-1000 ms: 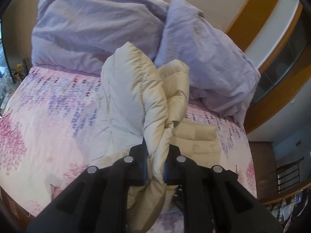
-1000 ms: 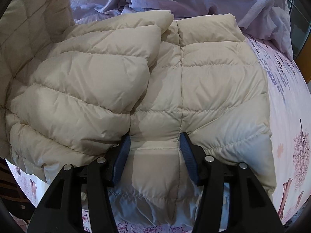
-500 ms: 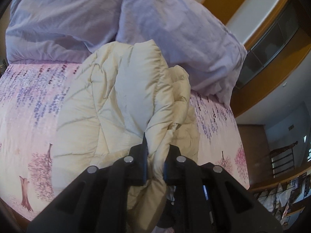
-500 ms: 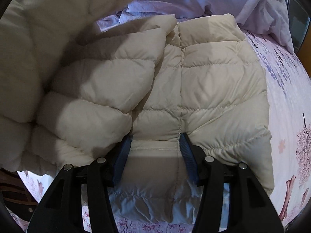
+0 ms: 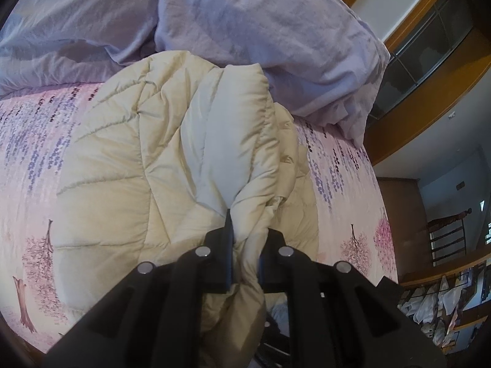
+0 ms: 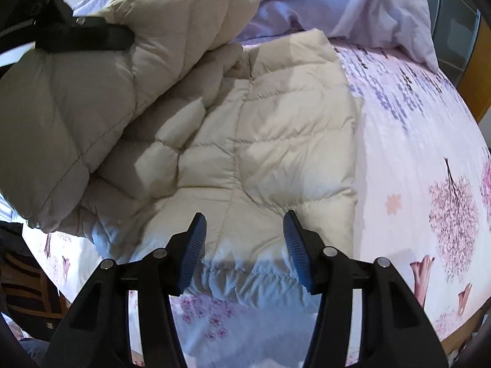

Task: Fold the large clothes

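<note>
While the left gripper (image 5: 245,239) pinches a bunched fold of the cream down jacket (image 6: 276,141) and carries that side over the half lying flat on the floral bedspread (image 6: 429,141), the right gripper (image 6: 242,239) hovers just above the jacket's near hem, jaws half open and holding nothing. With only a narrow pinch of slippery, puffy shell between the closed left jaws, the fold could slide free or land crooked. Nothing pins the lower layer, so it may drag toward the lavender pillows (image 5: 260,30) as the flap comes down.
</note>
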`<action>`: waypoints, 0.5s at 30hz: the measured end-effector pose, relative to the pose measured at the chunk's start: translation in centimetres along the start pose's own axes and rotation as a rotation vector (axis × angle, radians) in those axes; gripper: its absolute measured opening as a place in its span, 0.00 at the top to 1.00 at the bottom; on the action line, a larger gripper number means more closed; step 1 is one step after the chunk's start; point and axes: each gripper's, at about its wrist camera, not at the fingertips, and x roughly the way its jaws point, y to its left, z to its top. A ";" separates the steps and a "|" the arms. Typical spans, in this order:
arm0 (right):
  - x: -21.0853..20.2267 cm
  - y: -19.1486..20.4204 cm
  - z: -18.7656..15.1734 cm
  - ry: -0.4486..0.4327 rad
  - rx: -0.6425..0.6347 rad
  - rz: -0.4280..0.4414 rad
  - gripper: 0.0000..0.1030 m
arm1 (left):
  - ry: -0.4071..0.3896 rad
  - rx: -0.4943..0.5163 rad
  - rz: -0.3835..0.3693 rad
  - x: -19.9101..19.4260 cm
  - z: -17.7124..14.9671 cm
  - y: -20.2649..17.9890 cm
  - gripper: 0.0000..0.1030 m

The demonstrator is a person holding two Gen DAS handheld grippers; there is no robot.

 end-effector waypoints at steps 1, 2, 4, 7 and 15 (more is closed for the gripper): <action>0.0 0.0 -0.1 -0.002 0.001 -0.001 0.47 | 0.004 0.003 -0.004 0.2 0.0 -0.3 0.89; -0.1 -0.1 -0.3 -0.005 0.003 -0.001 0.47 | 0.009 0.010 -0.009 0.5 0.0 -0.8 0.89; -0.2 -0.3 -0.7 -0.009 0.009 0.002 0.47 | 0.020 0.020 -0.023 1.0 0.0 -1.5 0.89; -0.3 -0.6 -0.8 -0.012 0.019 0.009 0.47 | 0.037 0.022 -0.050 1.7 -0.1 -2.4 0.89; -0.7 -1.4 -1.3 -0.013 0.032 0.011 0.47 | 0.083 0.053 -0.112 2.5 -0.5 -4.0 0.80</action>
